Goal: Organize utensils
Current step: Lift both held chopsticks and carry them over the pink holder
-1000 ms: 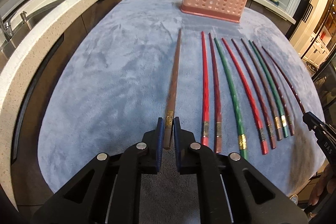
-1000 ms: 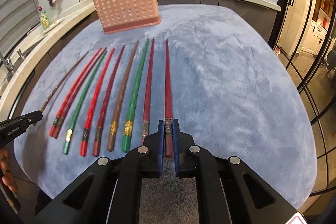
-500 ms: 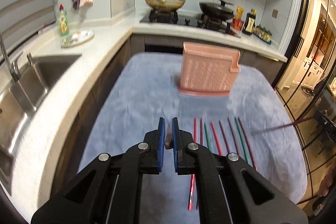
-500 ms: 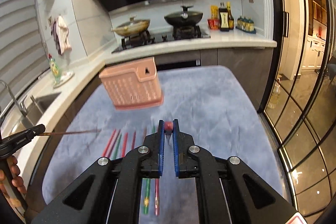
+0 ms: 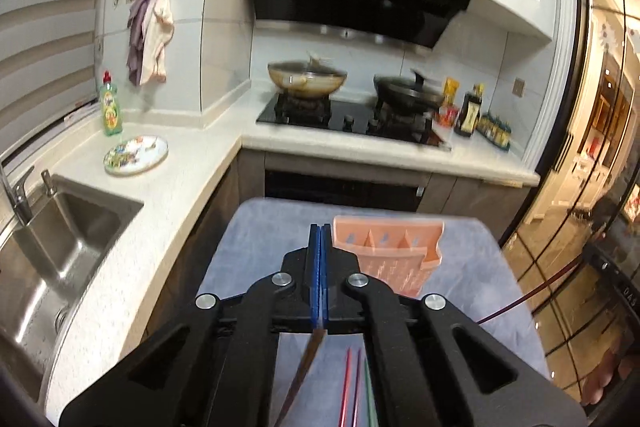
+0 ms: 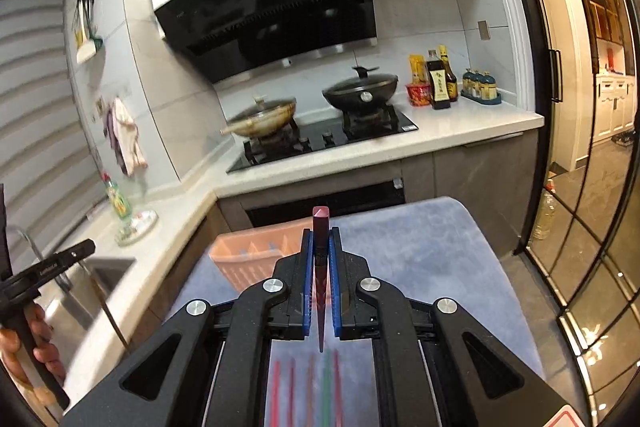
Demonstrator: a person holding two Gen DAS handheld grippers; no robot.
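My left gripper (image 5: 320, 229) is shut on a brown chopstick (image 5: 304, 375), whose shaft hangs down below the jaws, high over the blue-grey mat (image 5: 260, 239). My right gripper (image 6: 321, 233) is shut on a dark red chopstick (image 6: 321, 217); its butt end sticks up past the fingertips and the thin end points down. The pink perforated utensil basket (image 5: 384, 251) (image 6: 244, 259) stands at the mat's far end, ahead of and below both grippers. Several red, green and brown chopsticks (image 6: 308, 387) (image 5: 356, 387) lie in a row on the mat beneath.
A steel sink (image 5: 60, 239) and white counter run along the left, with a green soap bottle (image 5: 110, 107) and a patterned plate (image 5: 136, 155). Two pans sit on the stove (image 6: 320, 143) behind the mat. Glass doors (image 6: 580, 187) close off the right side.
Both grippers have risen from the mat, each carrying its chopstick out of the row, and have tipped upward. The chopsticks now hang down from the jaws instead of lying flat.
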